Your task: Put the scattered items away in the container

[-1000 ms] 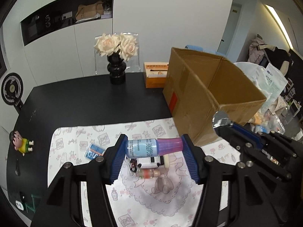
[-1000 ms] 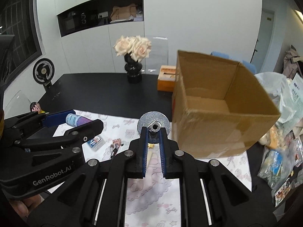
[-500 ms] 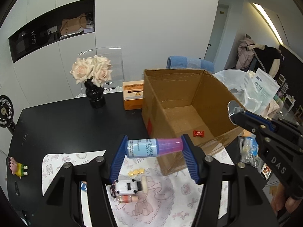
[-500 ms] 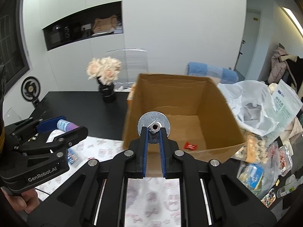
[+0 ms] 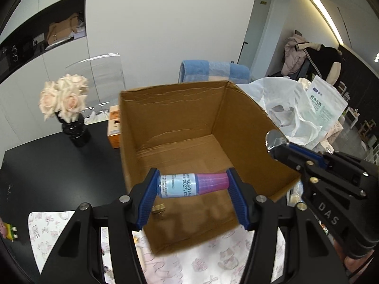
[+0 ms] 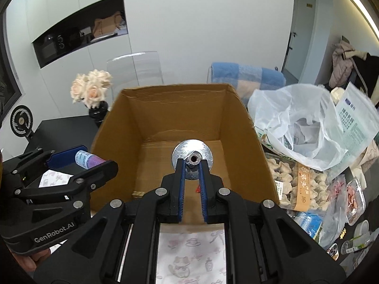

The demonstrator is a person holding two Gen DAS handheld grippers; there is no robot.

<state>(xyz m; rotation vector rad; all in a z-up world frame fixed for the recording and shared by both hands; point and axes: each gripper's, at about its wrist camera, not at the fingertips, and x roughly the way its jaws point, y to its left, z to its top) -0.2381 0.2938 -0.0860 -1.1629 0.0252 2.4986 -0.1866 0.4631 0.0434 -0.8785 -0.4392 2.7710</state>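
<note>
Hovering over the cardboard box (image 5: 180,123), my left gripper (image 5: 193,185) clamps the bottle (image 5: 189,185) crosswise. My right gripper (image 6: 192,163) pinches a metal disc (image 6: 192,152).

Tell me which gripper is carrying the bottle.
The left gripper: its wide-set jaws clamp the blue-and-pink bottle end to end over the box. The right gripper pinches a metal disc instead.

right gripper (image 6: 192,163) clamping metal disc (image 6: 192,153), above cardboard box (image 6: 165,118)
</note>
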